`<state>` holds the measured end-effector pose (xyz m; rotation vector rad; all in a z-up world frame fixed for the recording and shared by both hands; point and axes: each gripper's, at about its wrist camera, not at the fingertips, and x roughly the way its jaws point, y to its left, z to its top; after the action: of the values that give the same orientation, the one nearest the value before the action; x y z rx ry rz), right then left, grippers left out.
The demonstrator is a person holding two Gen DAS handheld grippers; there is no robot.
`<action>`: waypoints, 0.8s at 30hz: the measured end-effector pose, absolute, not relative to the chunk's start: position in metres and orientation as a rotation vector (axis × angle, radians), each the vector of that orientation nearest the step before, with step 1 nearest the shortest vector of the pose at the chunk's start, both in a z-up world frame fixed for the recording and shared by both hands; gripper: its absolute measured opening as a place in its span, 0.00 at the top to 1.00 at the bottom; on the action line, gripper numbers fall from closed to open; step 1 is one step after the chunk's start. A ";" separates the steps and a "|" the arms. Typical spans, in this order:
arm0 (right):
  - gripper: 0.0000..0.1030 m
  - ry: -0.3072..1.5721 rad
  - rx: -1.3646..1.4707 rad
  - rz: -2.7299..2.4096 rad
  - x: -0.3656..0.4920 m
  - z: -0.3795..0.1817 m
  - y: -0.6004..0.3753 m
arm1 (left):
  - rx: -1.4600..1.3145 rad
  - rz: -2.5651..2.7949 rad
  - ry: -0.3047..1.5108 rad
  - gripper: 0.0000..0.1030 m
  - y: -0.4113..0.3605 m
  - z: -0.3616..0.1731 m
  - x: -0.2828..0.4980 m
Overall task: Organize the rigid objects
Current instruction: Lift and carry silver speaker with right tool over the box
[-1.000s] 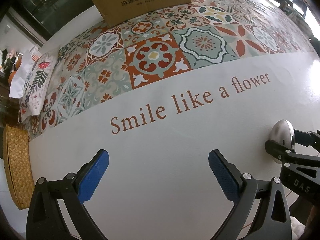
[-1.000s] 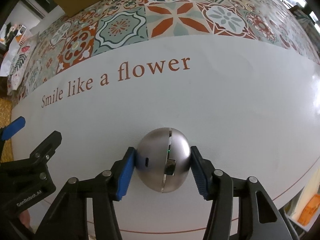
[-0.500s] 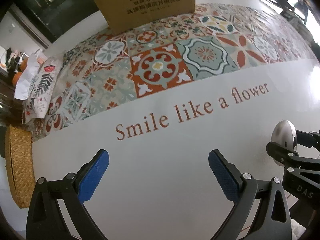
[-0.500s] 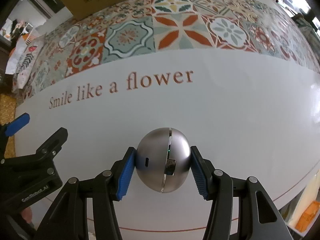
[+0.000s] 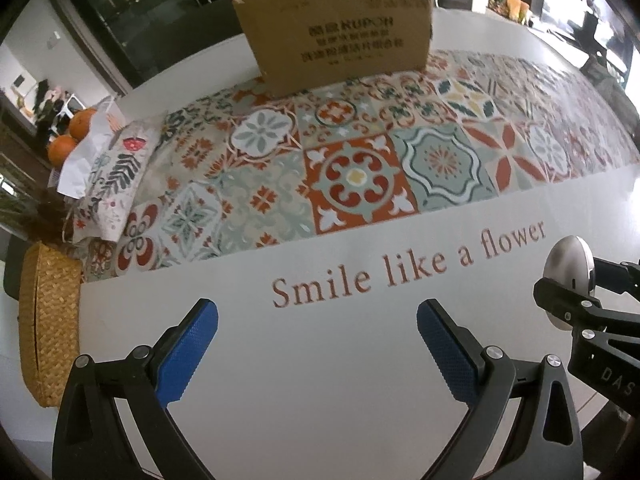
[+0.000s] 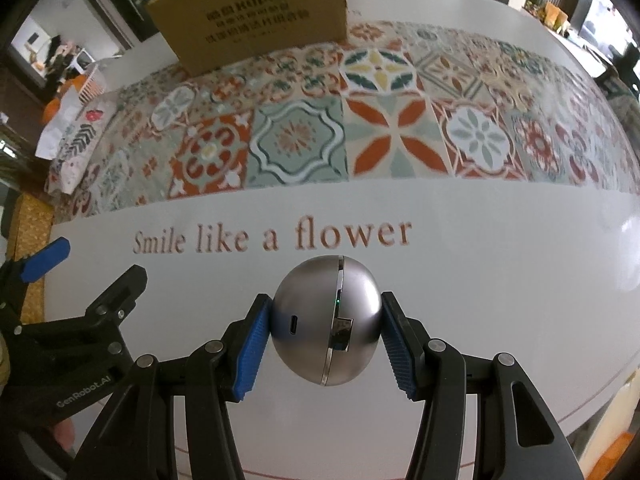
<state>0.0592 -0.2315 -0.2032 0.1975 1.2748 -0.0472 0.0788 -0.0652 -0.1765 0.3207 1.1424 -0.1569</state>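
A round silver metal case (image 6: 326, 320) with a seam, a small port and a green light hangs above the white tablecloth (image 6: 480, 260). My right gripper (image 6: 326, 326) is shut on it, one blue pad pressed on each side. In the left wrist view the same silver case (image 5: 570, 276) shows at the far right, clamped in the right gripper's black fingers. My left gripper (image 5: 318, 344) hovers over the white cloth with its blue pads (image 5: 188, 354) wide apart and nothing between them. The left gripper's black frame (image 6: 72, 320) appears at the left of the right wrist view.
A cardboard box (image 5: 336, 36) stands at the back on the patterned tile band (image 5: 360, 176) of the cloth. A floral fabric pouch (image 5: 116, 176), white paper and oranges (image 5: 64, 144) lie at the left. A woven mat (image 5: 44, 320) sits at the left edge.
Both grippers have risen; the table looks farther and more of the cardboard box shows. The right gripper kept its hold on the silver case. The left jaws stayed wide.
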 end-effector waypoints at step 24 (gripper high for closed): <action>0.47 1.023 0.131 0.032 0.110 -0.132 -0.208 | 0.207 -0.041 0.965 0.00 -0.039 -0.113 0.117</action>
<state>0.1100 -0.2079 -0.1315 0.1308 1.0227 0.0316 0.1172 -0.0386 -0.1125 0.2072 0.9655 -0.0411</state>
